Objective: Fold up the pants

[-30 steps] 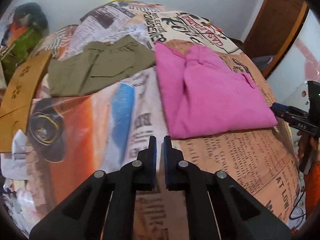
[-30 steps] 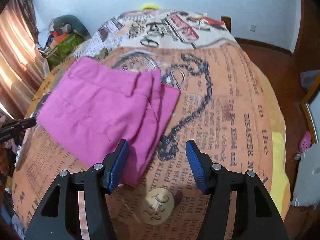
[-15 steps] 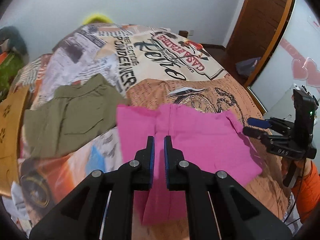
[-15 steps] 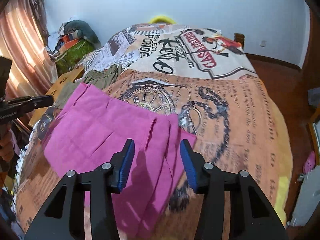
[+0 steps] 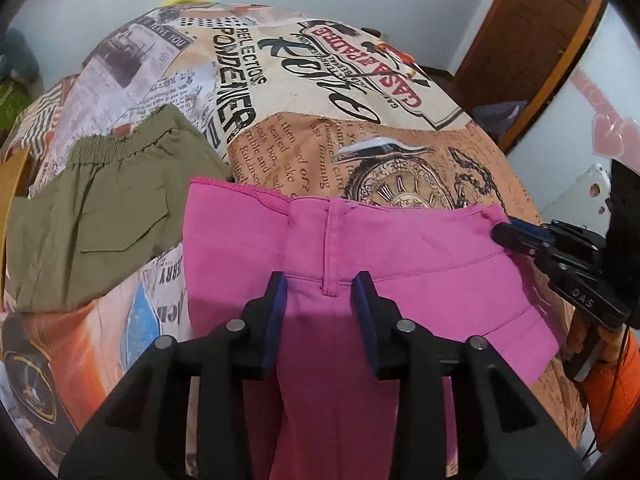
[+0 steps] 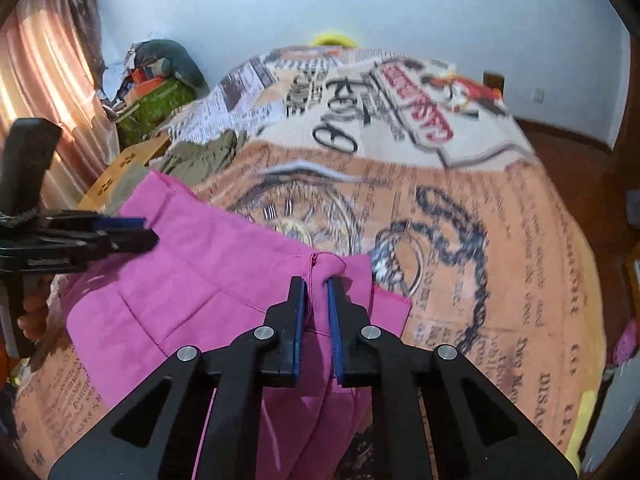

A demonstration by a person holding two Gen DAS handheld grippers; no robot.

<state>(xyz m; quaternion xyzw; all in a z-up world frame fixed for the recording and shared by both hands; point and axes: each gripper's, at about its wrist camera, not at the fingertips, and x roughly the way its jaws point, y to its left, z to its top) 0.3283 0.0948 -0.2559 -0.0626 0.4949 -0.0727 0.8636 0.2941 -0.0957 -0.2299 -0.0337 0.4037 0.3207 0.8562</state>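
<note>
While the right gripper (image 6: 317, 292) has just been closing, its jaws now sit nearly together with a bunched-up fold of the pink pants (image 6: 208, 276) pinched between the blue pads, right at the corner of the pants nearest the big chain print on the bedspread (image 6: 500, 240). Over on the other side, the left gripper (image 5: 319, 292) has just been opening, so its jaws are spread a bit and they straddle a belt loop (image 5: 332, 248) on the waistband, with the pink fabric running between the pads, though neither pad looks to be pressing on it. From the left wrist view you can see the pants lying mostly flat on the bed, waistband edge pointing toward the clock print, one hemmed corner sticking out to the left of the waistband. Just left of the pink pants there's a pair of olive green pants (image 5: 100, 216) with an elastic waist and a flap pocket, folded, its edge right up against the pink ones, maybe slightly tucked under. The right gripper also shows up in the left view at the pants' far right corner, and the left one shows in the right view over the pants' left side, with a bit of the person's fingers (image 6: 32, 312) on its handle. Beyond the olive pants, a brown cardboard piece (image 6: 120, 168) sits at the bed's edge near a curtain (image 6: 44, 80).
</note>
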